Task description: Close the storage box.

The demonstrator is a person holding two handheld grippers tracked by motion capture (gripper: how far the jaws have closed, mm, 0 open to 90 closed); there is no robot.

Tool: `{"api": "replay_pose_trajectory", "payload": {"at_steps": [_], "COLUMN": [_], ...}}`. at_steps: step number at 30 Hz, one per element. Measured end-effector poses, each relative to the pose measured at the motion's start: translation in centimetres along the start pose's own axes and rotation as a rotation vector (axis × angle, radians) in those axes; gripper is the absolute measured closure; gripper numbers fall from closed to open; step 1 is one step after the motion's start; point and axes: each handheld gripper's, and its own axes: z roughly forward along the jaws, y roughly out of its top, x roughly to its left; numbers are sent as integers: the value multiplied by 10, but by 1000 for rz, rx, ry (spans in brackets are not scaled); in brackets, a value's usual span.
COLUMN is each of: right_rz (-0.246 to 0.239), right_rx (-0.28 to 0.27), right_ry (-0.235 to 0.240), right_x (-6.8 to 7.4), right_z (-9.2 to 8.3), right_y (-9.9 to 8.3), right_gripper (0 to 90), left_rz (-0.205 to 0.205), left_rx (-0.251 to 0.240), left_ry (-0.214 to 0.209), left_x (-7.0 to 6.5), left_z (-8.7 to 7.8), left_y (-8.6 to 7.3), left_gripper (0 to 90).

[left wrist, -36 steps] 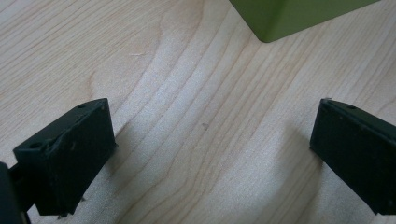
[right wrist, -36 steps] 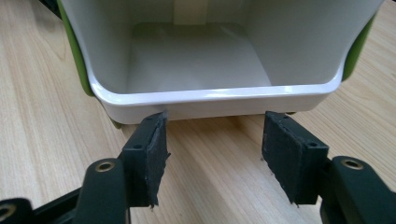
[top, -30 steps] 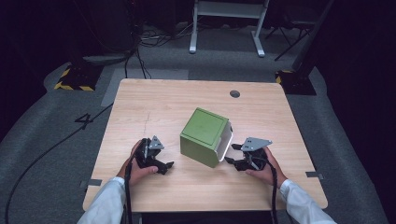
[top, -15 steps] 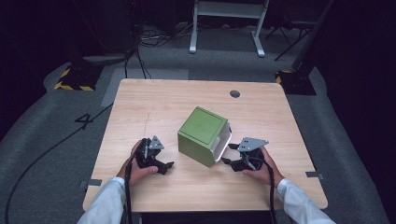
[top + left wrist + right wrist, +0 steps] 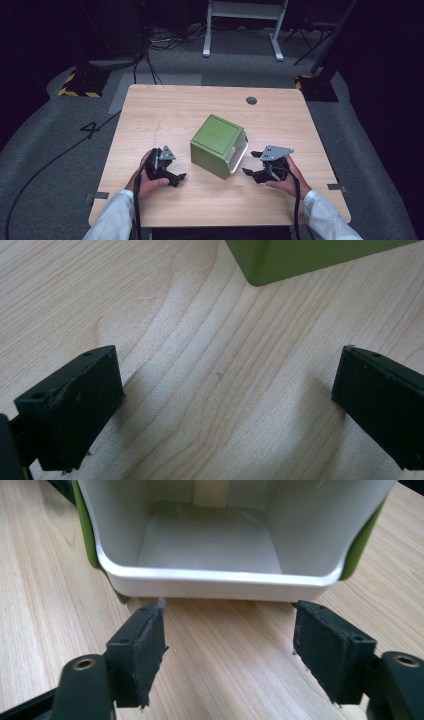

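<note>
- A green box with a white lining is lying on its side near the middle of the pale wooden counter, its smooth, rounded white rim facing the person's right.
- The left tongs are resting on the counter just left of the box, jaws spread wide with nothing between them; in the left gripper view a matte green corner of the box is showing beyond them (apart, not touching).
- The right tongs are sitting released as well, their blocky black jaws pointing at the box's open mouth, close to the rim; whether the tips are touching it I cannot tell.
- The counter is showing a fine, streaky grain, and a small round dark hole is sitting near its far edge.
- White sleeves are covering both forearms.
</note>
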Motion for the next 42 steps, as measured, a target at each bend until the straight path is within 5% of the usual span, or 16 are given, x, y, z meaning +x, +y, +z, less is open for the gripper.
{"api": "replay_pose_trajectory", "payload": {"at_steps": [11,28,42], "right_rz": [-10,135,260], "right_rx": [61,99,107], "right_ry": [-75,-191,-205], "right_x": [-15,-48,-54], "right_z": [-25,-62,-77], "right_y": [-22,-72,-108], "right_gripper": [233,205,188], "left_rz": [0,0,0], "left_rx": [0,0,0], "left_ry": [0,0,0], "left_x": [0,0,0], "left_z": [0,0,0], "left_y": [0,0,0], "left_gripper": [2,2,2]}}
